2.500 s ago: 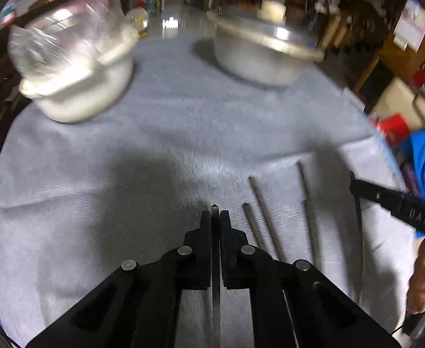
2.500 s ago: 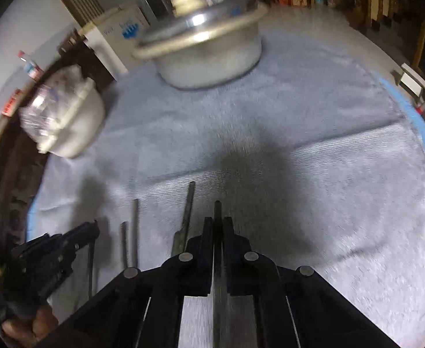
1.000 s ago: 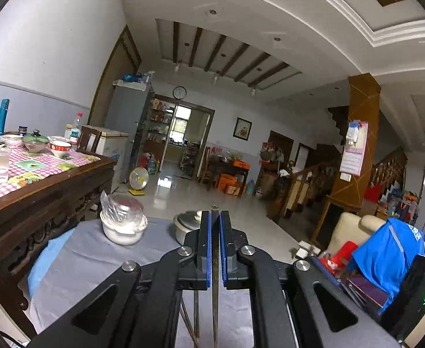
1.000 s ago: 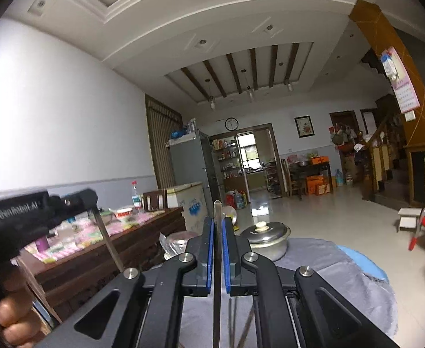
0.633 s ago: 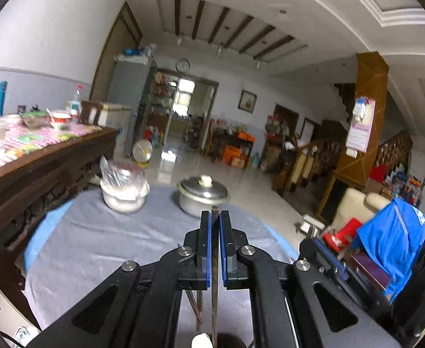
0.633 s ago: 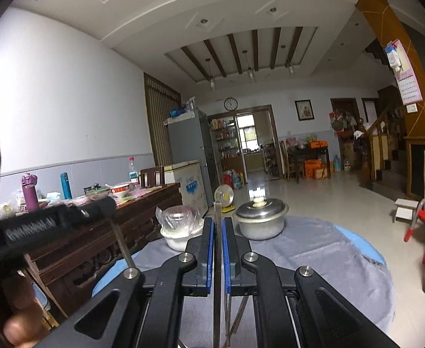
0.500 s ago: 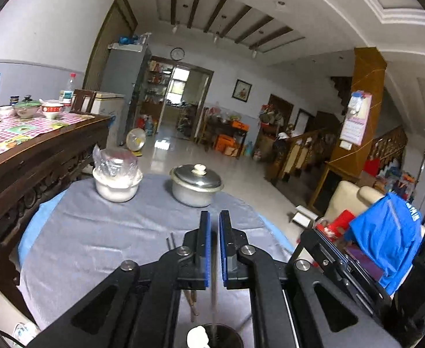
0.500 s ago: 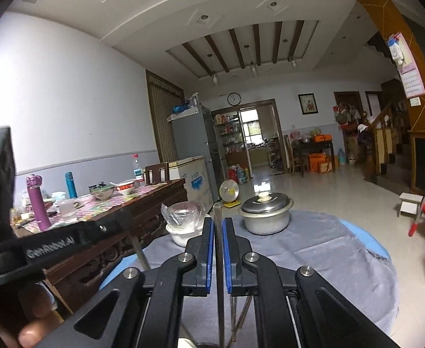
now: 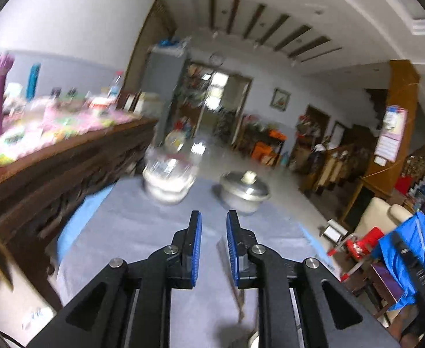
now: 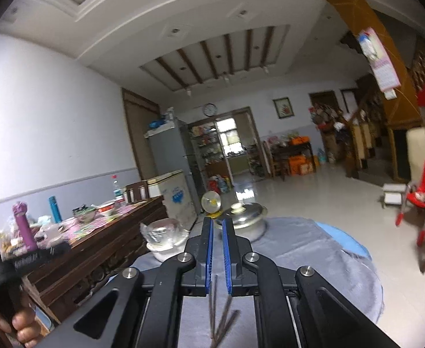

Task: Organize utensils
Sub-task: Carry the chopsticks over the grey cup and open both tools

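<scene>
At the desk (image 9: 125, 232), chopsticks (image 10: 215, 304): light, stiff, slippery; grip mid-shaft. Left fingers (image 9: 196, 246) just opened, empty; right fingers (image 10: 209, 255) nearly closed, apparently empty.

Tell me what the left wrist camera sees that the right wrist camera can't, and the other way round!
Only the left wrist view: a white rounded edge at the very bottom, too cut off to name.
Only the right wrist view: a hand in the bottom left corner.
Both: the grey tablecloth, the plastic-covered bowl, the lidded metal pot, and dark chopsticks lying on the cloth, blurry in the left view.
</scene>
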A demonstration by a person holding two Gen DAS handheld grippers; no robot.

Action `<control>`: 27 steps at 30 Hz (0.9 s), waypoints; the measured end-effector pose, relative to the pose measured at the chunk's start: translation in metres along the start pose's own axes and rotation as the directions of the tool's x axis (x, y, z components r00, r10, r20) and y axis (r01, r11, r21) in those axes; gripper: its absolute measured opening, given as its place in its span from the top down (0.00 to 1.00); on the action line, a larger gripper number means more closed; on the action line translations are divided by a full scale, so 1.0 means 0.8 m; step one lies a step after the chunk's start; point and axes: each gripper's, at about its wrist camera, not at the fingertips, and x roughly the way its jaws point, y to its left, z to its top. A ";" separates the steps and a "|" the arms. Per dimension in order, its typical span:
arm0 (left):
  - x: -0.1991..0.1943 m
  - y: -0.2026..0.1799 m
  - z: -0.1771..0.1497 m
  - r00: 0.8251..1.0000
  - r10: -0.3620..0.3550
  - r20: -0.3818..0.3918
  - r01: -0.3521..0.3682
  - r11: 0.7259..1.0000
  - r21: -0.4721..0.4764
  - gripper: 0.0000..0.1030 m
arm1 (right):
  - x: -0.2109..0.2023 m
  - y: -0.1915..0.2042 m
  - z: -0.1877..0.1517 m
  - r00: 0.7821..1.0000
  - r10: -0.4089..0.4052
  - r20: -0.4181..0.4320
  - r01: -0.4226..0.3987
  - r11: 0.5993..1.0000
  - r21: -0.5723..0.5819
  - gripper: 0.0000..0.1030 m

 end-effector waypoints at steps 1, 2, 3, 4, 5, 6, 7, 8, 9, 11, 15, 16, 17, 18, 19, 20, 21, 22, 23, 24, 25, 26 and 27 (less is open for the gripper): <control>0.005 0.008 -0.006 0.999 0.022 -0.032 -0.022 1.000 -0.014 0.83 | -0.004 -0.008 0.002 1.000 -0.012 0.004 0.012 1.000 0.014 0.93; 0.008 0.013 -0.011 0.998 0.033 -0.055 -0.034 0.999 -0.022 0.83 | -0.008 -0.013 0.005 1.000 -0.022 0.009 0.022 0.999 0.023 0.93; 0.011 0.018 -0.016 0.996 0.041 -0.081 -0.044 0.999 -0.028 0.83 | -0.011 -0.019 0.007 0.999 -0.031 0.013 0.031 0.999 0.030 0.93; 0.013 0.020 -0.021 0.993 0.051 -0.104 -0.055 0.998 -0.034 0.83 | -0.016 -0.025 0.009 0.999 -0.039 0.016 0.038 0.999 0.036 0.93; 0.015 0.020 -0.026 0.990 0.059 -0.126 -0.064 0.997 -0.037 0.81 | -0.020 -0.031 0.012 0.999 -0.048 0.020 0.047 0.998 0.048 0.93; 0.013 0.018 -0.028 0.988 0.061 -0.139 -0.067 0.997 -0.036 0.80 | -0.024 -0.035 0.017 0.999 -0.050 0.021 0.049 0.997 0.058 0.92; 0.012 0.015 -0.030 0.986 0.069 -0.153 -0.075 0.997 -0.033 0.74 | -0.029 -0.040 0.019 0.998 -0.051 0.021 0.049 0.996 0.072 0.91; 0.010 0.010 -0.032 0.983 0.083 -0.164 -0.088 0.996 -0.025 0.66 | -0.032 -0.043 0.021 0.999 -0.050 0.020 0.049 0.995 0.083 0.83; 0.005 0.004 -0.034 0.981 0.090 -0.170 -0.095 0.995 -0.018 0.62 | -0.037 -0.045 0.023 0.998 -0.052 0.020 0.050 0.994 0.095 0.77; -0.005 -0.003 -0.035 0.981 0.091 -0.172 -0.093 0.996 -0.008 0.51 | -0.043 -0.047 0.029 0.998 -0.058 0.027 0.054 0.992 0.114 0.51; -0.025 -0.021 -0.032 0.980 0.108 -0.169 -0.104 0.994 0.033 0.45 | -0.064 -0.048 0.039 0.996 -0.075 0.056 0.069 0.992 0.106 0.50; -0.029 -0.023 -0.029 0.980 0.106 -0.169 -0.102 0.994 0.034 0.45 | -0.068 -0.049 0.041 0.996 -0.075 0.058 0.068 0.992 0.109 0.50; -0.032 -0.025 -0.028 0.980 0.103 -0.168 -0.099 0.994 0.036 0.45 | -0.072 -0.050 0.044 0.996 -0.071 0.061 0.064 0.991 0.117 0.50; -0.039 -0.028 -0.028 0.980 0.104 -0.169 -0.098 0.994 0.044 0.44 | -0.076 -0.051 0.046 0.996 -0.067 0.063 0.059 0.990 0.126 0.50; -0.041 -0.029 -0.026 0.980 0.107 -0.170 -0.100 0.994 0.049 0.41 | -0.078 -0.051 0.048 0.996 -0.066 0.060 0.057 0.990 0.132 0.50; -0.046 -0.032 -0.025 0.979 0.112 -0.169 -0.104 0.993 0.055 0.39 | -0.079 -0.052 0.050 0.996 -0.067 0.056 0.059 0.989 0.137 0.50; -0.052 -0.033 -0.023 0.980 0.113 -0.163 -0.105 0.993 0.060 0.39 | -0.081 -0.051 0.052 0.997 -0.066 0.050 0.059 0.988 0.142 0.50; -0.059 -0.035 -0.022 0.981 0.116 -0.153 -0.107 0.992 0.064 0.39 | -0.080 -0.049 0.053 0.997 -0.063 0.043 0.056 0.988 0.144 0.50; -0.065 -0.037 -0.021 0.982 0.121 -0.145 -0.111 0.991 0.070 0.38 | -0.081 -0.049 0.054 0.998 -0.060 0.034 0.055 0.988 0.145 0.50; -0.072 -0.040 -0.019 0.981 0.134 -0.137 -0.124 0.989 0.081 0.37 | -0.080 -0.049 0.055 0.998 -0.061 0.028 0.056 0.988 0.144 0.50; -0.075 -0.041 -0.017 0.981 0.142 -0.133 -0.131 0.988 0.085 0.36 | -0.081 -0.048 0.056 0.998 -0.063 0.019 0.059 0.988 0.142 0.50; -0.079 -0.042 -0.015 0.981 0.147 -0.127 -0.137 0.987 0.089 0.35 | -0.082 -0.047 0.058 0.998 -0.060 0.007 0.059 0.988 0.142 0.50; -0.084 -0.043 -0.013 0.982 0.148 -0.119 -0.138 0.986 0.089 0.35 | -0.083 -0.047 0.059 0.999 -0.055 0.001 0.054 0.988 0.142 0.50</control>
